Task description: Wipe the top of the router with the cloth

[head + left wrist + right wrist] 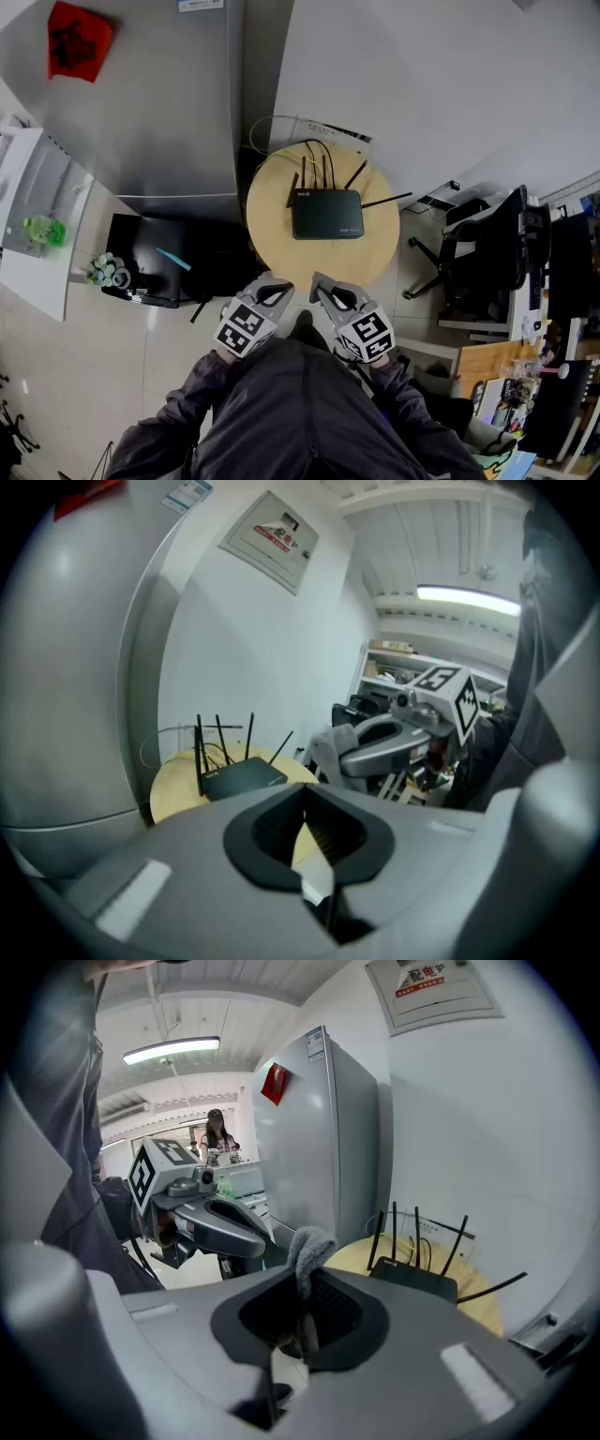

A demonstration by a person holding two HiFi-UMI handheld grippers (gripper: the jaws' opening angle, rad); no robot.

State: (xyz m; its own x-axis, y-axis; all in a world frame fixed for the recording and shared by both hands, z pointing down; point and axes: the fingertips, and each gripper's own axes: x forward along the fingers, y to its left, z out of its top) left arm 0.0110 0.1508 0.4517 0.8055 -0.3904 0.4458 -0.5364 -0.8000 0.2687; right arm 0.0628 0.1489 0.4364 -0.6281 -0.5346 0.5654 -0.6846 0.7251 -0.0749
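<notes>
The black router point(326, 214) with several upright antennas lies on a round wooden table point(281, 253); it also shows in the left gripper view point(242, 778) and the right gripper view point(412, 1279). Both grippers hover side by side at the table's near edge, short of the router. My right gripper point(320, 283) is shut on a grey cloth point(309, 1244), which sticks up from between its jaws; the cloth point(328, 747) hangs at that gripper's tip. My left gripper point(274, 284) has its jaws together with nothing between them point(302, 799).
A tall grey fridge point(159, 103) stands left of the table, with a low black stand point(155, 258) below it. A black office chair point(478, 253) and cluttered shelves sit on the right. Cables loop behind the router. A person point(217, 1133) stands far back.
</notes>
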